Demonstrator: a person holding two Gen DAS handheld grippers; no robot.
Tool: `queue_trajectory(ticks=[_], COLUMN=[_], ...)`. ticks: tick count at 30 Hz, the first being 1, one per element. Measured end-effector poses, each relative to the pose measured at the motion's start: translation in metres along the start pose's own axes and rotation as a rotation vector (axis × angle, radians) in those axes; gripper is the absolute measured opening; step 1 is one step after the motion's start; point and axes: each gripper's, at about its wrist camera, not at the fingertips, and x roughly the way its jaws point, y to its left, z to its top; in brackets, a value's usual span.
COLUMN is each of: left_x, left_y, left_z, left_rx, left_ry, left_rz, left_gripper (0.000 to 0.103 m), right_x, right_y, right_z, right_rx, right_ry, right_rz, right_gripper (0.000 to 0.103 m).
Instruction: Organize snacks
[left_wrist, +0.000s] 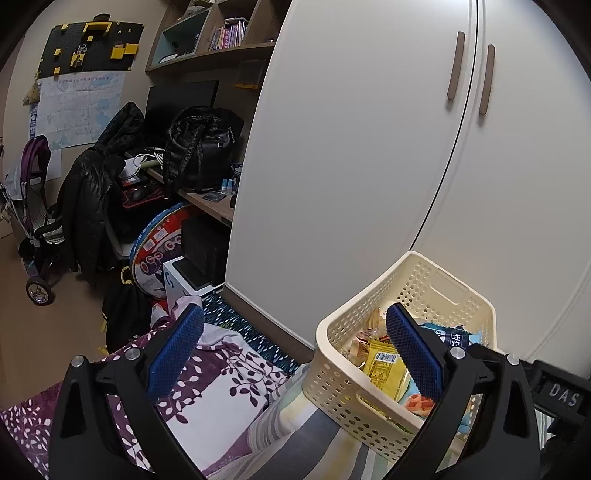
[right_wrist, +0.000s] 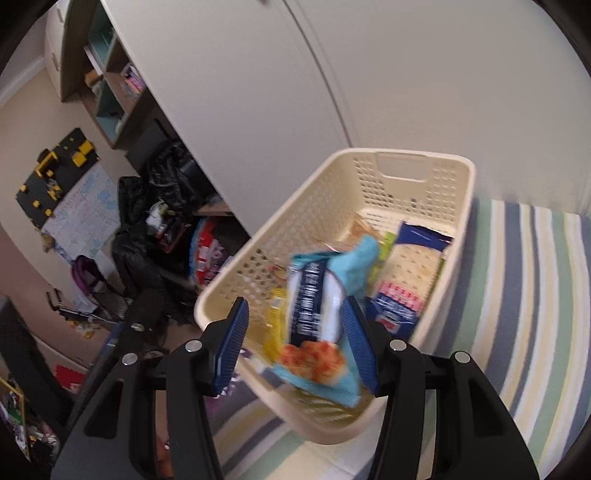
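Observation:
A cream perforated basket (left_wrist: 332, 373) stands on striped bedding and holds several snack packets. A yellow packet (left_wrist: 382, 363) and a light-blue bag (left_wrist: 452, 338) lie inside it. My left gripper (left_wrist: 295, 314) is open, one finger above the basket's inside, the other over a purple blanket. In the right wrist view the basket (right_wrist: 317, 221) fills the middle. My right gripper (right_wrist: 295, 302) is open above its near end. A blurred light-blue bag (right_wrist: 317, 295) sits between its fingers, against the right one. A cracker pack (right_wrist: 410, 266) and a yellow packet (right_wrist: 275, 317) lie inside the basket too.
White wardrobe doors (left_wrist: 369, 147) rise just behind the basket. Striped bedding (right_wrist: 517, 295) lies to its right, a purple floral blanket (left_wrist: 221, 376) to its left. Further left stand a cluttered desk with a black backpack (left_wrist: 199, 147), a hanging jacket (left_wrist: 85, 206) and a stroller (left_wrist: 37, 221).

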Motion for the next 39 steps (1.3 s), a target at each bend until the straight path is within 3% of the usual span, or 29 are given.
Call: queue_trajectory(ticks=[4, 10, 20, 25, 27, 31, 34, 36, 39], left_x=[-0.001, -0.002, 0.002, 0.003, 0.005, 0.005, 0.0, -0.003, -0.015], left_y=[0.007, 0.014, 0.006, 0.004, 0.002, -0.001, -0.006, -0.014, -0.022], left_z=[0.001, 0.003, 0.0, 0.0, -0.001, -0.003, -0.003, -0.004, -0.008], left_rx=[-0.033, -0.077, -0.038, -0.02, -0.009, 0.01, 0.048, 0.116, 0.202], left_ry=[-0.012, -0.023, -0.006, -0.002, -0.003, 0.004, 0.012, 0.037, 0.041], left_rz=[0.021, 0.026, 0.02, 0.013, 0.022, 0.027, 0.012, -0.009, -0.027], left_gripper=[0.1, 0.1, 0.1, 0.1, 0.1, 0.1, 0.1, 0.1, 0.1], right_x=[0.011, 0.028, 0.029, -0.003, -0.015, -0.039, -0.055, -0.067, -0.08], right_y=[0.009, -0.004, -0.01, 0.003, 0.003, -0.004, -0.007, -0.005, -0.005], right_z=[-0.002, -0.009, -0.009, -0.023, -0.03, -0.044, -0.053, -0.06, -0.067], right_rx=[0.008, 0.039, -0.004, -0.097, -0.118, -0.106, -0.112, -0.131, -0.131], right_ry=[0.057, 0.093, 0.074, -0.004, -0.028, -0.04, -0.053, -0.073, -0.091], right_rz=[0.095, 0.085, -0.031, -0.082, -0.133, -0.225, -0.269, -0.309, -0.356], right_gripper=[0.054, 0.051, 0.051, 0.053, 0.068, 0.071, 0.092, 0.098, 0.098])
